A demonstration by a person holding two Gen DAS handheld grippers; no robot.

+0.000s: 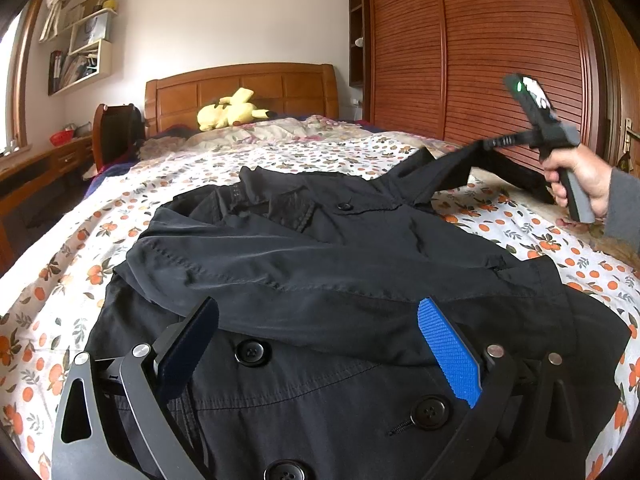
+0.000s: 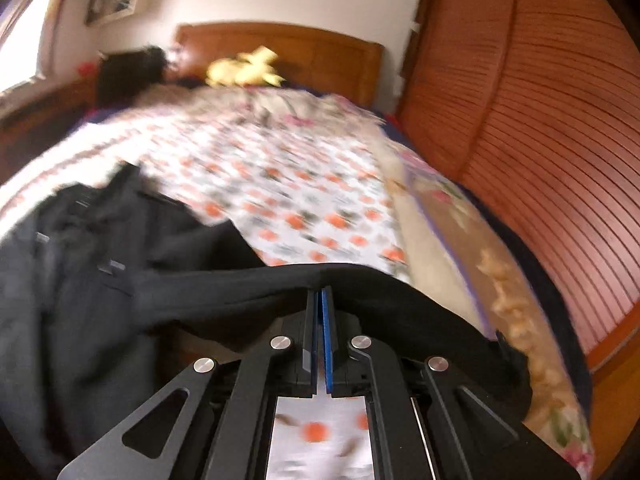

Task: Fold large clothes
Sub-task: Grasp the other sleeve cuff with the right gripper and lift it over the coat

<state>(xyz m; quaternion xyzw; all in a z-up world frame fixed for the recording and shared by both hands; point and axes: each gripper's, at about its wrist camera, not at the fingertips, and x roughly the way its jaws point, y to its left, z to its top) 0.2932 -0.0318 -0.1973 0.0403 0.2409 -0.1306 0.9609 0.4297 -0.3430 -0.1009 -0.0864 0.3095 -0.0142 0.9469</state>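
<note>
A bedroom: a bed (image 1: 280, 152) under a white sheet printed with orange fruit fills the middle of both views, with a wooden headboard (image 1: 248, 84) at the top centre and a slatted wooden wardrobe (image 1: 500, 60) filling the upper right.

A black coat (image 1: 320, 264) lies spread on the sheet, taking up the centre and lower half of the left wrist view, buttons up, with one sleeve folded across the body. Its other sleeve (image 1: 452, 164) is raised off the sheet toward the right edge of that view; in the blurred right wrist view it runs as a dark band across the centre.

The right gripper (image 2: 320, 300) has its jaws closed flat on this sleeve, cloth pinched between the pads. A hand (image 1: 576, 180) in a grey cuff holds its handle at the right of the left wrist view.

The left gripper (image 1: 320, 308) sits low over the coat's front at the bottom of its view, fingers spread wide, nothing between them.

A yellow plush toy (image 1: 230, 110) lies against the headboard. Wall shelves (image 1: 80, 52) hang at the upper left.
</note>
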